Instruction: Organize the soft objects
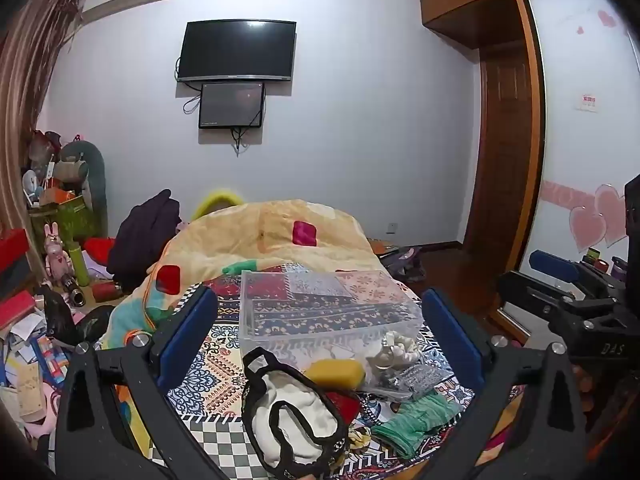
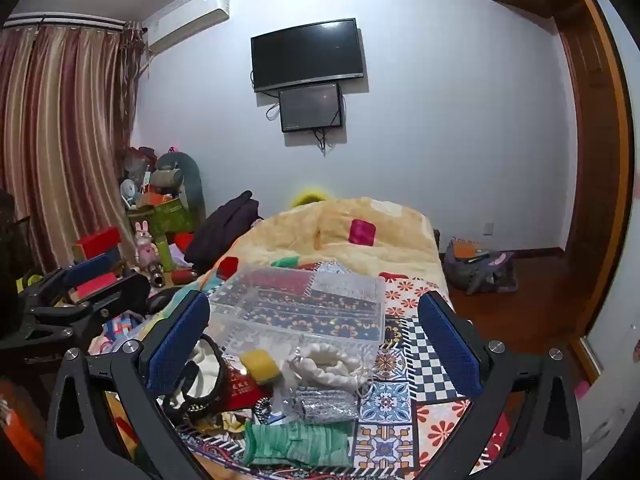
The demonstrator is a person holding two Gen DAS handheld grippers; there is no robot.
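Observation:
A heap of soft things lies on the patterned bedspread (image 1: 216, 364): a white cloth with black trim (image 1: 294, 416), a yellow sponge (image 1: 335, 372), a green knitted piece (image 1: 416, 420), a white braided piece (image 1: 400, 346) and a red item (image 1: 344, 402). Behind them stands an empty clear plastic box (image 1: 326, 304). My left gripper (image 1: 320, 328) is open above the heap. My right gripper (image 2: 316, 340) is open over the same heap, with the green piece (image 2: 300, 444), sponge (image 2: 260, 364), braided piece (image 2: 328, 366) and box (image 2: 304, 308) in front of it.
A cream quilt (image 1: 272, 236) is bunched at the far end of the bed. Clutter of boxes and toys (image 1: 56, 248) fills the left side. A bag (image 2: 480, 268) lies on the wooden floor at right. A wardrobe (image 1: 508, 120) stands at right.

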